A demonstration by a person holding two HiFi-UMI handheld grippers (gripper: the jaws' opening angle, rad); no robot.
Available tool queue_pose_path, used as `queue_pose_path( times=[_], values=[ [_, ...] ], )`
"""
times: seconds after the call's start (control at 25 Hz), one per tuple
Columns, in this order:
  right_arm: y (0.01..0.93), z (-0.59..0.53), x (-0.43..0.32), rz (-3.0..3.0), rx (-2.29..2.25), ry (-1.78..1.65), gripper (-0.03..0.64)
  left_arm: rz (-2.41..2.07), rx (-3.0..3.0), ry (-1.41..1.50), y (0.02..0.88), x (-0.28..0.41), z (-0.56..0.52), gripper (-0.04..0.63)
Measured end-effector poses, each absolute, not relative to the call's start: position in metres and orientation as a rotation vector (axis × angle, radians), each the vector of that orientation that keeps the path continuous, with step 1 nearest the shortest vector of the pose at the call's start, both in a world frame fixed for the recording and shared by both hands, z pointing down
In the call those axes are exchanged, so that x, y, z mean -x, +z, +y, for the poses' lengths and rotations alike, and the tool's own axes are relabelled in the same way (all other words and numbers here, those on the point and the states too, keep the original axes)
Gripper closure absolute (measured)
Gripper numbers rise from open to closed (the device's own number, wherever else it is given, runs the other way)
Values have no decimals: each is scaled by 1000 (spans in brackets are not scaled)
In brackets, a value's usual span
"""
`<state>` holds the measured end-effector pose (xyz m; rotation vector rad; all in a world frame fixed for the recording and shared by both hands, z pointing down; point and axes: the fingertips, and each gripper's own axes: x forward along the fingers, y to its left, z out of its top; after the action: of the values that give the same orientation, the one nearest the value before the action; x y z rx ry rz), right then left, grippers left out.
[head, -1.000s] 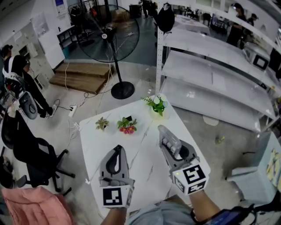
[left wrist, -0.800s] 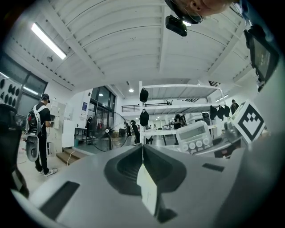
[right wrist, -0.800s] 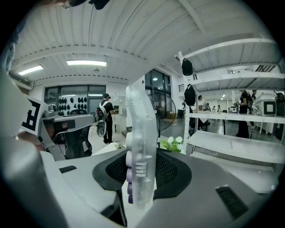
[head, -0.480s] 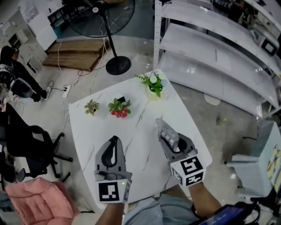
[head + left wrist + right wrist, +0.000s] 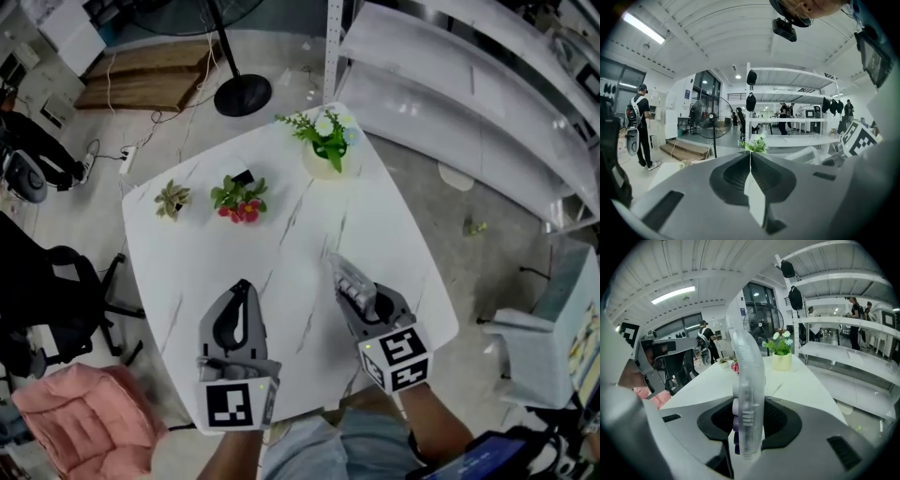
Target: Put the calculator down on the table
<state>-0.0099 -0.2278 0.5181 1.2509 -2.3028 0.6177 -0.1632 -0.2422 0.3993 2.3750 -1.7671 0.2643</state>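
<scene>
A pale, see-through calculator (image 5: 747,394) with purple keys stands on edge between the jaws of my right gripper (image 5: 349,281), which is shut on it. In the head view the calculator (image 5: 345,277) sticks out forward over the right half of the white marble-look table (image 5: 197,253), a little above the top. My left gripper (image 5: 239,300) hangs over the table's near left part; its jaws meet in a closed line with nothing between them, as the left gripper view (image 5: 750,161) shows.
Three small plants stand at the table's far side: a white pot with flowers (image 5: 325,141), a red-flowered plant (image 5: 237,199) and a small succulent (image 5: 171,199). White shelving (image 5: 469,84) runs along the right. A black chair (image 5: 56,291) and a pink cushion (image 5: 84,412) sit at the left.
Both grippers have sunk toward the table top, the right one with the calculator still in its jaws. The head camera now looks more steeply down.
</scene>
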Motion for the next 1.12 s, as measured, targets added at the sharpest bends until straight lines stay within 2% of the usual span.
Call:
queue_pose_path(
  times=[0.32, 1.12],
  values=[
    [551, -211, 18, -2238, -1184, 722, 468, -1707, -2326, 297, 432, 160, -249, 586],
    [567, -239, 22, -2161, -1171, 854, 465, -1722, -2275, 328, 445, 173, -273, 586]
  ],
)
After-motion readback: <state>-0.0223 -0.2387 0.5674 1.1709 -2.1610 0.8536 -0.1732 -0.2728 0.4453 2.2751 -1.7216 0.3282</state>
